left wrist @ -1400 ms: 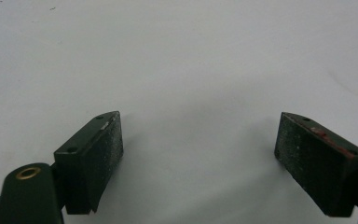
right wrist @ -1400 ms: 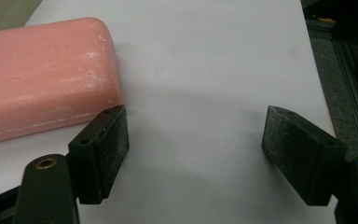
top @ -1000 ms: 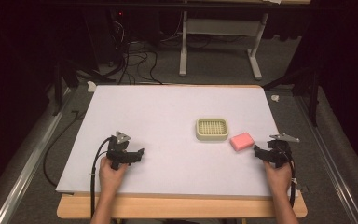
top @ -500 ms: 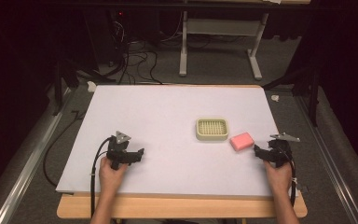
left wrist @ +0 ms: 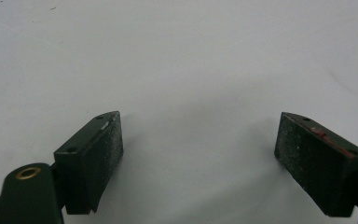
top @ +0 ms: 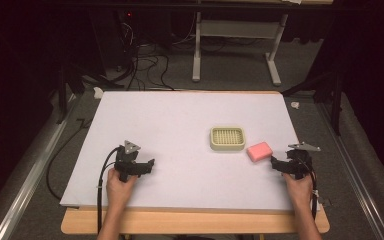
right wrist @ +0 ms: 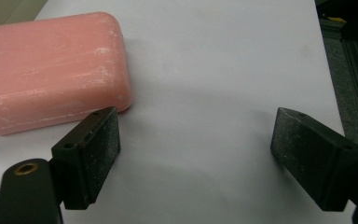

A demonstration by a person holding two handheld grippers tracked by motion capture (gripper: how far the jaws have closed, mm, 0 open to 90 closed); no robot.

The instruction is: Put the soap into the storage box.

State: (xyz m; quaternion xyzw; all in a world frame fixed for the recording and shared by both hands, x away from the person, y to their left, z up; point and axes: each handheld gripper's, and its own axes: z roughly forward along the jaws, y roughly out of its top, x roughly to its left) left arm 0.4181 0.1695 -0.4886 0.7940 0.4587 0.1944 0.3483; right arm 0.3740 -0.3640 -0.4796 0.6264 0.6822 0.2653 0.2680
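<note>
A pink bar of soap point(top: 259, 151) lies flat on the white table point(top: 180, 130), just right of a cream slotted soap dish point(top: 227, 138). My right gripper point(top: 276, 163) rests near the table's right front, open, a short way right of the soap. In the right gripper view the soap point(right wrist: 46, 72) sits beyond and left of the left pad point(right wrist: 103, 140), and nothing lies between the jaws point(right wrist: 196, 149). My left gripper point(top: 150, 166) rests at the left front, open over bare table point(left wrist: 196, 149).
A wooden lip point(top: 190, 221) runs along the table's front edge. Behind the table are tangled cables point(top: 140, 65) and a grey desk frame point(top: 240, 40) on the floor. Metal rails point(top: 25, 175) flank both sides.
</note>
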